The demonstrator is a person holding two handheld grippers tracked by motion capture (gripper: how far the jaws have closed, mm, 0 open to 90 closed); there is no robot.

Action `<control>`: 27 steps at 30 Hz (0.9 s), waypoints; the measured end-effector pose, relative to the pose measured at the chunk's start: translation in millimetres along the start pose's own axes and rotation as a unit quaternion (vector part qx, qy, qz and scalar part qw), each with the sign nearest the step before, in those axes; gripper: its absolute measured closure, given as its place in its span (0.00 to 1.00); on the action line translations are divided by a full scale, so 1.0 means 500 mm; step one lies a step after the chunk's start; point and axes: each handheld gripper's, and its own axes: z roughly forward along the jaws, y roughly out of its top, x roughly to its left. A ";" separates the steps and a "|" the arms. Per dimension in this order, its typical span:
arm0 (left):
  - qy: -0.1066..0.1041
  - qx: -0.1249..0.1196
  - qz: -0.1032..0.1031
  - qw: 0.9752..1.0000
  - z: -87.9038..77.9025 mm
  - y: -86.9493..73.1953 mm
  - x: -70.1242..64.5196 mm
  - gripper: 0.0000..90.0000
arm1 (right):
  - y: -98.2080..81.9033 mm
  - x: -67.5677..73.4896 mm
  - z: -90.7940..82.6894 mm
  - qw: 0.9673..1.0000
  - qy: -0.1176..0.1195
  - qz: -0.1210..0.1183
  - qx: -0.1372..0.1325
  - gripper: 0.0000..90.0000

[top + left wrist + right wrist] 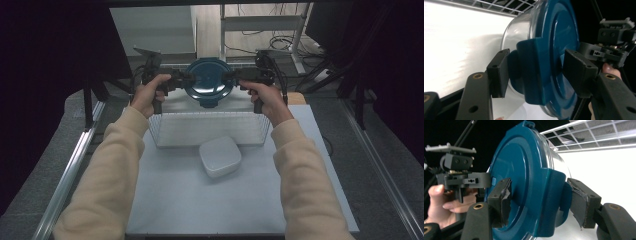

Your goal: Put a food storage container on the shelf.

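You've got a round glass container with a blue snap-lock lid held up between both claws, lifted off the tabletop and hanging just above the far side of the wire rack.

Left claw is clamped on the container's left locking tab. In the left gripper view the tab sits between the two pads, one on the glass side, one on the lid face. Right claw mirrors it on the opposite tab, so it is grasping too, not released. Neither claw is fully clenched, because the tab plus rim is thick and keeps the jaws fairly wide.

Why two claws: the container is wide and the glass looks heavy and slick, so gripping opposite tabs keeps it balanced and stops it rolling out. The lid looks level from the high view, which is what you want for a carry or a set-down.

The white rounded-square container sits upside down on the tabletop, just in front of the rack, near its right half and apart from both claws.

Likely step: placing the blue-lidded container at the rack. Keep both hands moving together, since uneven motion could twist a tab loose.
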 end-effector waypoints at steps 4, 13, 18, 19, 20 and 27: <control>-0.006 -0.002 -0.019 1.000 0.008 0.006 0.012 0.44 | 0.005 -0.018 0.011 1.000 0.003 0.023 0.001 0.40; -0.017 -0.012 -0.028 0.999 0.017 0.008 0.029 0.43 | 0.006 -0.031 0.017 0.999 0.008 0.046 0.001 0.39; 0.006 -0.032 -0.011 0.999 0.019 0.003 0.024 0.35 | -0.004 -0.010 0.022 1.000 -0.023 0.006 -0.006 0.28; 0.006 -0.032 -0.011 0.999 0.019 0.003 0.024 0.34 | -0.004 -0.010 0.022 1.000 -0.023 0.006 -0.006 0.28; 0.014 -0.038 0.002 0.999 0.015 -0.002 0.019 0.32 | -0.010 0.003 0.024 0.999 -0.041 -0.017 -0.004 0.22; 0.038 -0.045 0.063 0.996 0.005 -0.025 -0.010 0.29 | -0.021 0.036 0.009 0.990 -0.110 -0.089 -0.024 0.13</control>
